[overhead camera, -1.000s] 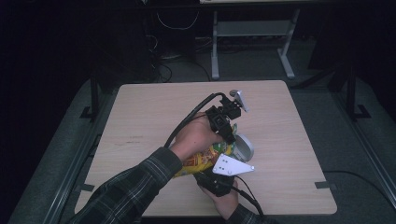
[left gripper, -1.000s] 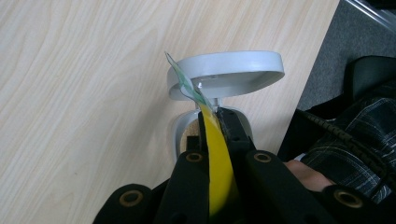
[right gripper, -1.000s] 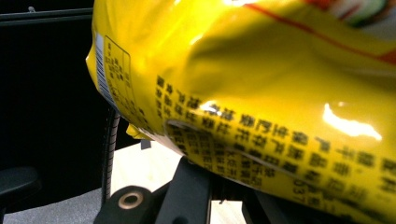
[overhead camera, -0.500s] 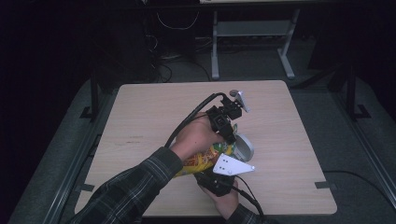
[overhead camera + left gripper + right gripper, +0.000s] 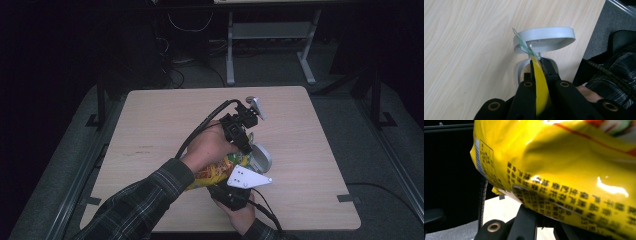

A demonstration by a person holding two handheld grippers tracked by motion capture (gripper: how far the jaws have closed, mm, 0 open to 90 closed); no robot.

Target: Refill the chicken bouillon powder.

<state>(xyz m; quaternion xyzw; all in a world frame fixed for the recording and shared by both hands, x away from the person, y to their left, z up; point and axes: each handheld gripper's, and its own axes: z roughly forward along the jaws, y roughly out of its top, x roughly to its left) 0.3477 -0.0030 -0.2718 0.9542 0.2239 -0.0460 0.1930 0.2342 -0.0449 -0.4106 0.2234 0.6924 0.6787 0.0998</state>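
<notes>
A yellow snack bag is held above the wooden table between both grippers. My left gripper is shut on the bag's top edge. In the left gripper view that edge runs as a thin yellow strip between the jaws of the left gripper, and its tip reaches a grey round dish. The dish lies on the table just right of the bag. My right gripper holds the bag's lower end from the near side. In the right gripper view the printed bag covers the tips of the right gripper.
A plaid sleeve comes in from the bottom left. Black cables trail from the grippers. The table's right edge is close to the dish. Dark floor and a metal stand lie beyond the table.
</notes>
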